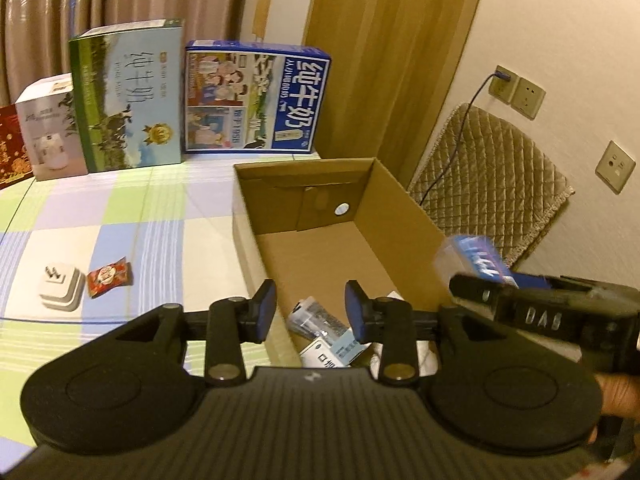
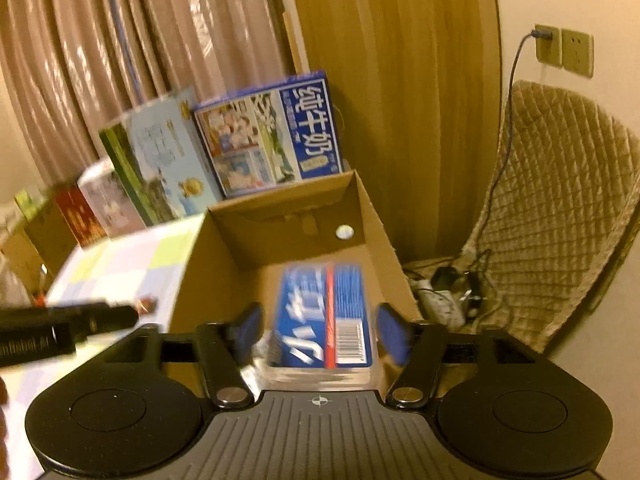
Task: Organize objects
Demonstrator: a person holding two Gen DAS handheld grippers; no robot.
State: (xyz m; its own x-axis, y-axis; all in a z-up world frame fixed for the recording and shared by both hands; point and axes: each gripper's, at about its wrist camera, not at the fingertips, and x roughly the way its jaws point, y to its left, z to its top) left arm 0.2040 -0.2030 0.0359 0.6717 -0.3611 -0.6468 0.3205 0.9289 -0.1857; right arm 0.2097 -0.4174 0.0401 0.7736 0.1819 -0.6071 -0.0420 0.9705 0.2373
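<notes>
In the left wrist view, your left gripper [image 1: 311,307] hangs over the near left corner of the carton [image 1: 404,204], and its pads [image 1: 267,309] stand a little apart with nothing between them. Under them, on the floor of the carton at its near end, lie some small packets [image 1: 320,322]. The far half of the carton floor is bare. On the checked cloth [image 1: 120,216], left of the carton, a white plug [image 1: 60,286] lies with its prongs up, and a red candy [image 1: 110,276] lies just beside it on the right. Along the far edge of the cloth stand a green milk box [image 1: 128,96] and a blue milk box [image 1: 256,100]. At the right edge you see your right gripper [image 1: 544,312] from the side, with the blue pack [image 1: 476,256] sticking out in front of it above the right wall of the carton.

In the right wrist view, your right gripper [image 2: 320,332] is spread wide. The blue pack [image 2: 324,316] lies lengthwise between the pads [image 2: 392,332], over the carton [image 2: 200,264], and the picture is blurred there. A gap shows on each side of the pack, so the pads do not press it. At the left edge your left gripper [image 2: 68,326] points across the cloth [image 2: 120,264].
</notes>
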